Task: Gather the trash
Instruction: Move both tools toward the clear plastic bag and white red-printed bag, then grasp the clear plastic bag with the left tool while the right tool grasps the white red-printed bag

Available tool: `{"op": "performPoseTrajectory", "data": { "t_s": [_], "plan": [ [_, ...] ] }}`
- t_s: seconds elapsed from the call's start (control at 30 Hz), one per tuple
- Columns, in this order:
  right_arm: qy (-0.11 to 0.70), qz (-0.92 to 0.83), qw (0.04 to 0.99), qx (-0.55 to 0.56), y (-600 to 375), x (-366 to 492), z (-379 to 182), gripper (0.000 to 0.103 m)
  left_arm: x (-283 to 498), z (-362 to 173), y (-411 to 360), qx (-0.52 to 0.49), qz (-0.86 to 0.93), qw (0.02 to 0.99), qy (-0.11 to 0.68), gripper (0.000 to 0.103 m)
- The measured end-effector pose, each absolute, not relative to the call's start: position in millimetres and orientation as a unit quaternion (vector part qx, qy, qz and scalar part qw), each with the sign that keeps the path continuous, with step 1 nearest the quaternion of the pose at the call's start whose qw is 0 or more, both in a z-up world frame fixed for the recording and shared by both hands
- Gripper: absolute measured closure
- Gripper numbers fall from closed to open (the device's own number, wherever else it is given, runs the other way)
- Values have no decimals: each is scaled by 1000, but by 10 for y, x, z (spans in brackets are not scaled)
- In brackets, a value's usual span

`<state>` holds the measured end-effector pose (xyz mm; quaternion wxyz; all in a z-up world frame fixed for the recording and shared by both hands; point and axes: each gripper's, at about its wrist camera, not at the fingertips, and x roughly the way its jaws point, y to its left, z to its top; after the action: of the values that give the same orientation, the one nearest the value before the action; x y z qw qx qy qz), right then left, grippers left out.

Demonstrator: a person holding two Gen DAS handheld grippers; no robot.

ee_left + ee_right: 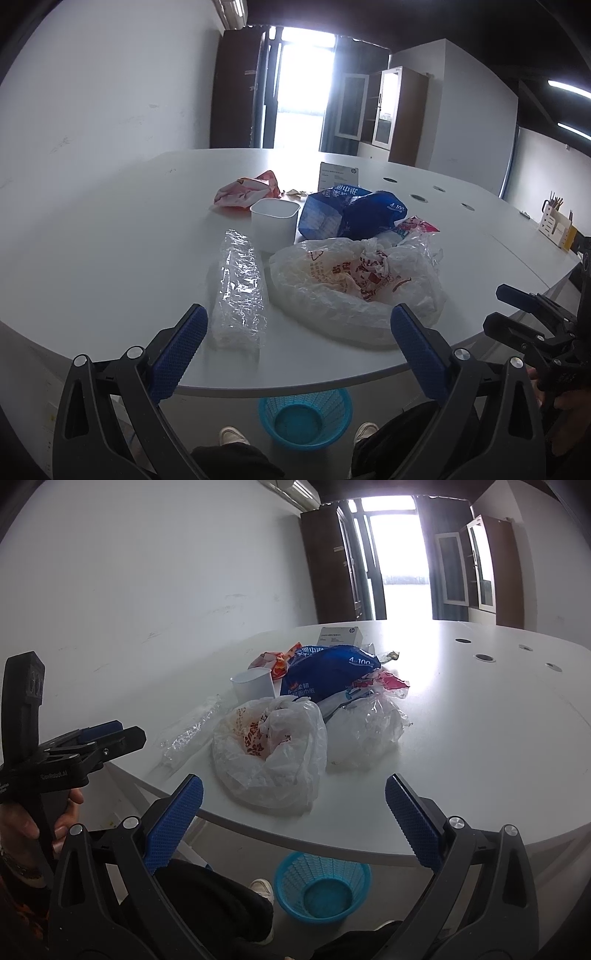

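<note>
Trash is heaped at centre frame on the table (110,221), untouched. Nearest, at bottom centre, a basket (304,417) stands on the floor under the table edge. Both the left gripper (295,354) and right gripper (293,814) are held spread wide and empty, short of the edge. Just beyond, a clear wrapper (240,291) and a white bag (354,284) lie side by side; a slack film could be pinched thinly and slip out. Farther up, a tub (275,221) and a blue pack (347,214) touch the bag, so they might be dragged along or knocked off the table.
</note>
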<state>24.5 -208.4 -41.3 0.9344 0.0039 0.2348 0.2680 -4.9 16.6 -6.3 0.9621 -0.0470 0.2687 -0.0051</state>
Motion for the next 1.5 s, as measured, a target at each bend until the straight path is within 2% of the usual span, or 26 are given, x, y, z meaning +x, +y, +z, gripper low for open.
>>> {"op": "performPoseTrajectory", "data": {
  "t_s": [0.47,0.6,0.77,0.8,0.9,1.07,1.13,1.17,1.23,1.3,1.4,1.5],
  "plan": [
    [259,261,930,22,-1992,430,-543,9,188,-297,407,-82,18,953,290,7],
    [272,262,926,18,-1918,578,-600,9,289,-401,437,-80,32,949,302,13],
    [283,272,920,20,-1833,797,-601,14,378,-507,406,-71,34,946,314,16],
    [285,275,918,19,-1811,833,-605,16,391,-527,405,-73,35,946,315,19],
    [300,280,912,16,-1741,951,-656,23,420,-573,418,-78,36,945,315,27],
    [320,296,900,23,-1693,1043,-763,42,477,-627,406,-71,37,944,321,35],
    [322,302,897,19,-1668,1033,-786,55,492,-660,398,-70,41,943,323,51],
    [321,303,897,15,-1658,1022,-791,58,493,-674,402,-71,43,943,323,55],
    [317,304,898,11,-1646,997,-789,78,474,-673,405,-70,44,945,317,62],
    [312,300,902,8,-1653,960,-777,86,441,-654,403,-69,38,946,314,65],
    [301,301,905,13,-1689,894,-732,92,364,-573,419,-73,39,950,300,67],
    [289,303,908,14,-1738,799,-663,93,264,-451,406,-70,38,955,285,68]
  ]
}}
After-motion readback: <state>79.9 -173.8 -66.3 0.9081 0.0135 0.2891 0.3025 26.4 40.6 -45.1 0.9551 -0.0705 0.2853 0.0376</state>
